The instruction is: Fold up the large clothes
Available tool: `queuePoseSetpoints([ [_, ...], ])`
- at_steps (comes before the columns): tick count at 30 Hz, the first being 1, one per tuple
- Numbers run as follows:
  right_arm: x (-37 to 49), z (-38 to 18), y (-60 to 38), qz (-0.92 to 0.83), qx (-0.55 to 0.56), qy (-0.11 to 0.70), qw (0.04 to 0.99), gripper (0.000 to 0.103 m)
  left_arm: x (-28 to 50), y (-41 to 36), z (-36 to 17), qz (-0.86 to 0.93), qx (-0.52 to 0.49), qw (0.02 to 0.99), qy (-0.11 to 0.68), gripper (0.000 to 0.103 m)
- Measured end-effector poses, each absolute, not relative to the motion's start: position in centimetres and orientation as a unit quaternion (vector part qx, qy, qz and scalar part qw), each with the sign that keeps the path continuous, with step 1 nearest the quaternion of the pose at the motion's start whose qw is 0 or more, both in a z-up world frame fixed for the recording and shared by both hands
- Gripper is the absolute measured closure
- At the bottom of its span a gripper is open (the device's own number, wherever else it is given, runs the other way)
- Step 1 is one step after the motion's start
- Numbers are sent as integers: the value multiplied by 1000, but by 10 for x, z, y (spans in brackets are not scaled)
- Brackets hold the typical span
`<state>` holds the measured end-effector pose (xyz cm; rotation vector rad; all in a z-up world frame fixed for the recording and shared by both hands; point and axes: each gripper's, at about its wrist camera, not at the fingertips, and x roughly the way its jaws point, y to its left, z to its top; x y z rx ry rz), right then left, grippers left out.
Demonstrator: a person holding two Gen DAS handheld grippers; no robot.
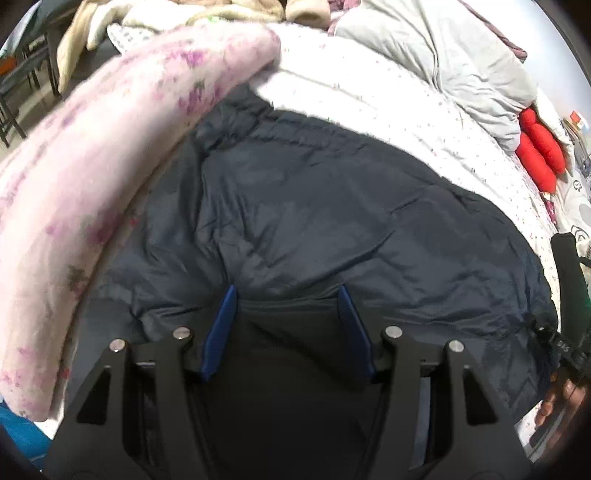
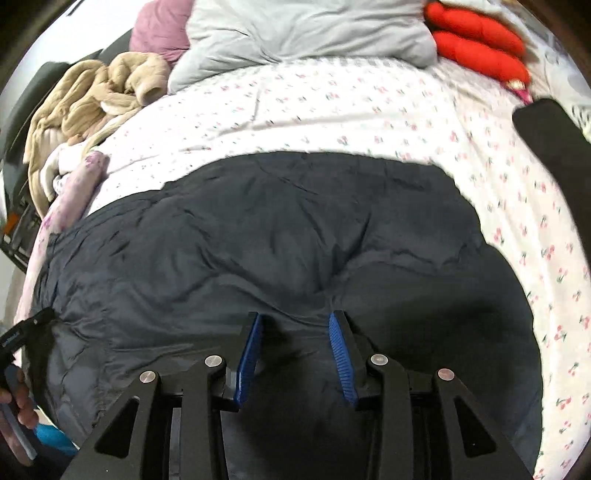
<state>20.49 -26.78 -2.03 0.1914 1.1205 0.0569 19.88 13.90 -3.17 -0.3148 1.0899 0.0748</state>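
A large dark navy puffy jacket (image 1: 314,206) lies spread on the bed; it also fills the right wrist view (image 2: 258,240). My left gripper (image 1: 289,291) is open, its blue pads just above the jacket's near edge, holding nothing. My right gripper (image 2: 295,317) is open too, low over the jacket's near part, empty. The right gripper's body shows at the right edge of the left wrist view (image 1: 570,295). The left gripper shows at the left edge of the right wrist view (image 2: 22,332).
The bed has a white cherry-print sheet (image 2: 332,110). A pink floral blanket roll (image 1: 92,177) lies left of the jacket. A grey pillow (image 2: 295,33), a red plush toy (image 2: 476,48) and beige clothes (image 2: 85,99) lie at the far side. A dark object (image 2: 554,147) lies at right.
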Motion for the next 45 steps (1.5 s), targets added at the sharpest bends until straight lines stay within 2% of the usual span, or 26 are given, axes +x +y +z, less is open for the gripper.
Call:
queuePoseSetpoints([
  [9,206,-32,-260,20,88,537,839,63,198,143,-31,44,-153,833,530,44],
  [13,205,-19,-255,18,85,527,845,54,189,160,-13,33,-187,833,520,44],
  [17,200,2,-256,15,93,501,860,51,170,182,3,31,-201,838,506,38],
  [20,197,16,-260,18,110,482,869,50,155,202,6,39,-225,833,504,38],
  [24,194,24,-259,23,113,472,874,49,131,225,-1,55,-246,821,512,38],
  [29,185,26,-258,29,116,477,871,49,87,246,-14,75,-327,791,512,38],
  [34,174,34,-254,54,131,472,870,49,58,241,-24,67,-344,782,515,38],
  [45,167,18,-213,104,81,508,851,49,62,231,-50,39,-392,756,523,37],
])
